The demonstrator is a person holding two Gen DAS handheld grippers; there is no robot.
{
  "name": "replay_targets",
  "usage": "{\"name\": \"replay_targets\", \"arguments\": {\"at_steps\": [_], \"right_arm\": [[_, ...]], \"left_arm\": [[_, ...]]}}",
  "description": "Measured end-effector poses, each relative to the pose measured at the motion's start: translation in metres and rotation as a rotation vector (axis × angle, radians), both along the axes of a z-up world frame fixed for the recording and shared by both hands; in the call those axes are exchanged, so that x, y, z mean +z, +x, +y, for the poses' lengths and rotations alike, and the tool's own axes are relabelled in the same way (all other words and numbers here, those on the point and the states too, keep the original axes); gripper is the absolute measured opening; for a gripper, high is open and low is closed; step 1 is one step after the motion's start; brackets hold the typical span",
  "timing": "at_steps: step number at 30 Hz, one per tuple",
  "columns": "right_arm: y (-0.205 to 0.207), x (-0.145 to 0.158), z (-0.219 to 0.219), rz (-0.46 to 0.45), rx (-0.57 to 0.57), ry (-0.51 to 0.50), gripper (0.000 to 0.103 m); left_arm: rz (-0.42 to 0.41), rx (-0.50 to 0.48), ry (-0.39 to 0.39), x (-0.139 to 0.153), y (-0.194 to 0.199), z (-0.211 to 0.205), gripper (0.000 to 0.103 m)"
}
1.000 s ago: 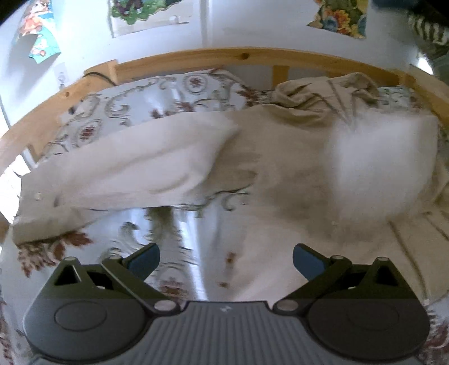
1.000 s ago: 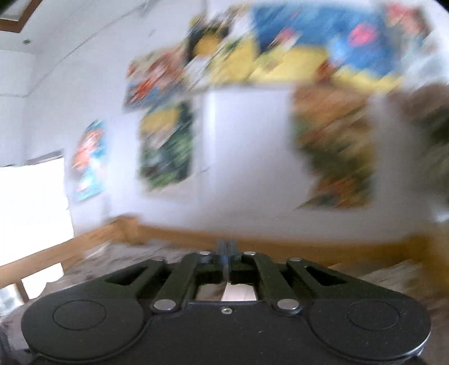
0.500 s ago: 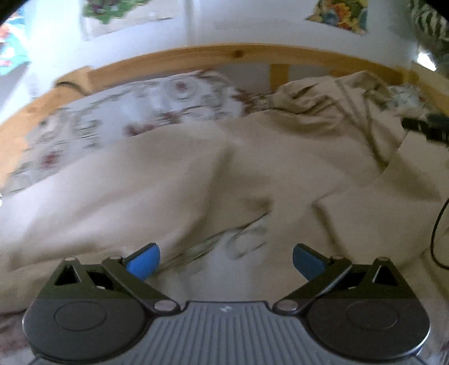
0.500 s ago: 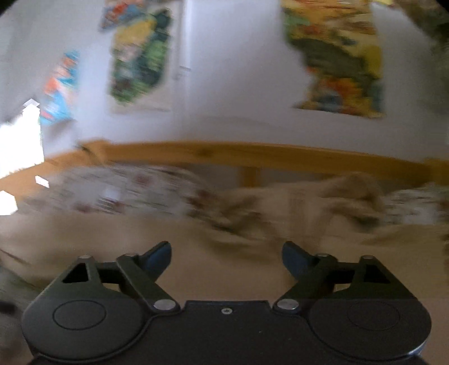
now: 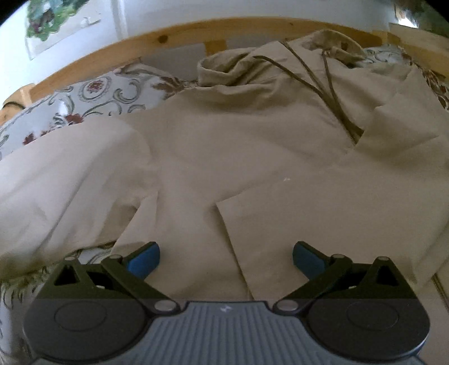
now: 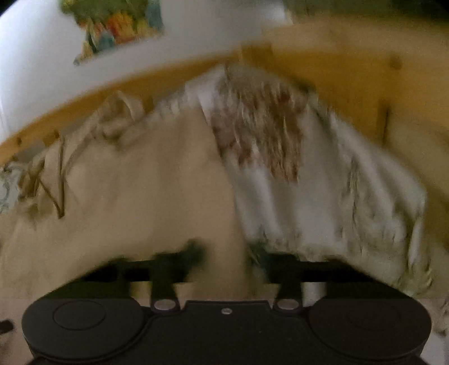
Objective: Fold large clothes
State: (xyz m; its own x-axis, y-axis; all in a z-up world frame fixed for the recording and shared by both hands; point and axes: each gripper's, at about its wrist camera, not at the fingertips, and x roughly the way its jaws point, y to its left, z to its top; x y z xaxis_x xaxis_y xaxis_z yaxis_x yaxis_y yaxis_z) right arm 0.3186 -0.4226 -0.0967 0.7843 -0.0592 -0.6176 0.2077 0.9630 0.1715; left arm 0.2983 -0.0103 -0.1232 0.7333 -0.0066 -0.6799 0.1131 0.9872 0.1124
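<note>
A large beige hooded garment (image 5: pixel 252 146) lies spread on the bed, its hood (image 5: pixel 322 45) and dark drawstrings (image 5: pixel 331 95) at the far side. One sleeve (image 5: pixel 322 219) lies folded across the body, the other sleeve (image 5: pixel 70 182) spreads to the left. My left gripper (image 5: pixel 226 257) hovers open over the garment's near part, its blue pads apart with nothing gripped. In the blurred right wrist view, my right gripper (image 6: pixel 227 252) is low over the garment's (image 6: pixel 140 182) right edge. Its jaws are closing, with beige cloth in the gap between them.
A floral bedsheet (image 6: pixel 308 182) shows beside the garment, and a patterned pillow (image 5: pixel 98 89) lies at the far left. A wooden bed frame (image 5: pixel 196 31) curves behind, with a white wall and posters (image 6: pixel 120 25) above it.
My left gripper has dropped closer to the garment, and the right sleeve now lies folded over the body. My right gripper swung down from facing the wall to the bed, opened wide, then narrowed.
</note>
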Motion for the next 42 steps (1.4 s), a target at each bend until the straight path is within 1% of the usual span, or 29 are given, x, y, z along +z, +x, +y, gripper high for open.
{"name": "replay_targets", "arguments": {"at_steps": [1,2,3,6,7,9,10,12,14,15,17,19,21,23,25,27,28,30,31,33,34,35,36,37,38,39,40,41,42], "right_arm": [[-0.002,0.001,0.001,-0.018,0.006,-0.013,0.017],[-0.003,0.004,0.005,-0.028,0.003,-0.054,0.014],[-0.004,0.005,0.007,-0.034,-0.008,-0.083,0.013],[-0.003,-0.002,0.009,-0.022,-0.049,-0.072,0.013],[-0.004,-0.003,0.009,-0.030,-0.059,-0.076,0.015],[-0.012,0.000,0.015,-0.038,-0.084,-0.078,0.021],[-0.017,0.005,0.019,-0.042,-0.090,-0.079,0.028],[-0.034,0.015,0.030,-0.064,-0.084,-0.090,0.037],[-0.056,0.025,0.047,-0.093,-0.065,-0.099,0.052],[-0.070,0.030,0.059,-0.111,-0.050,-0.091,0.056],[-0.096,0.036,0.080,-0.138,-0.038,-0.060,0.073],[-0.122,0.043,0.106,-0.160,-0.012,-0.032,0.081],[-0.141,0.048,0.131,-0.163,0.025,-0.046,0.088],[-0.159,0.054,0.163,-0.172,0.093,-0.113,0.101],[-0.178,0.055,0.197,-0.198,0.194,-0.253,0.102],[-0.192,0.049,0.222,-0.226,0.269,-0.380,0.102],[-0.200,0.043,0.233,-0.250,0.312,-0.438,0.102],[-0.205,0.032,0.247,-0.262,0.375,-0.511,0.102],[-0.205,0.026,0.251,-0.260,0.393,-0.533,0.102],[-0.198,0.017,0.253,-0.251,0.401,-0.545,0.102],[-0.194,0.014,0.253,-0.237,0.394,-0.543,0.102],[-0.190,0.011,0.252,-0.226,0.383,-0.537,0.102],[-0.187,0.008,0.251,-0.224,0.373,-0.530,0.102],[-0.185,0.006,0.248,-0.222,0.367,-0.525,0.102],[-0.181,0.003,0.245,-0.211,0.363,-0.518,0.102],[-0.179,-0.001,0.242,-0.200,0.359,-0.508,0.102],[-0.177,-0.003,0.240,-0.191,0.355,-0.496,0.102],[-0.175,-0.006,0.236,-0.185,0.351,-0.484,0.102],[-0.174,-0.008,0.234,-0.181,0.345,-0.476,0.102]], "left_arm": [[-0.003,0.017,0.007,-0.001,-0.003,0.000,0.103],[-0.006,0.038,0.021,-0.003,-0.006,0.000,0.103],[-0.013,0.055,0.030,-0.004,-0.011,0.002,0.103],[-0.005,0.055,0.031,0.000,-0.020,0.007,0.103],[0.014,0.053,0.022,0.004,-0.022,0.011,0.102],[0.052,0.076,-0.011,0.015,-0.025,0.024,0.102],[0.057,0.090,-0.032,0.020,-0.028,0.031,0.102],[0.040,0.130,-0.068,0.032,-0.039,0.048,0.102],[0.029,0.186,-0.086,0.043,-0.051,0.065,0.102],[0.022,0.218,-0.091,0.049,-0.059,0.074,0.102],[-0.002,0.274,-0.097,0.058,-0.074,0.091,0.102],[-0.044,0.329,-0.102,0.069,-0.093,0.113,0.102],[-0.105,0.377,-0.098,0.078,-0.111,0.136,0.102],[-0.166,0.455,-0.083,0.084,-0.126,0.160,0.102],[-0.215,0.544,-0.084,0.090,-0.137,0.189,0.102],[-0.235,0.642,-0.106,0.095,-0.144,0.218,0.102],[-0.239,0.690,-0.126,0.098,-0.147,0.234,0.102],[-0.240,0.770,-0.170,0.101,-0.147,0.262,0.102],[-0.227,0.815,-0.192,0.102,-0.143,0.276,0.102],[-0.170,0.900,-0.228,0.103,-0.130,0.299,0.102],[-0.130,0.954,-0.252,0.102,-0.123,0.310,0.097],[-0.100,1.005,-0.272,0.100,-0.119,0.318,0.095],[-0.091,1.043,-0.293,0.100,-0.119,0.321,0.095],[-0.107,1.062,-0.317,0.101,-0.116,0.324,0.094],[-0.119,1.069,-0.321,0.102,-0.116,0.324,0.090],[-0.124,1.086,-0.317,0.103,-0.113,0.325,0.077],[-0.122,1.116,-0.293,0.104,-0.110,0.324,0.063],[-0.123,1.153,-0.258,0.105,-0.107,0.322,0.056],[-0.131,1.170,-0.242,0.105,-0.105,0.321,0.040]]}}
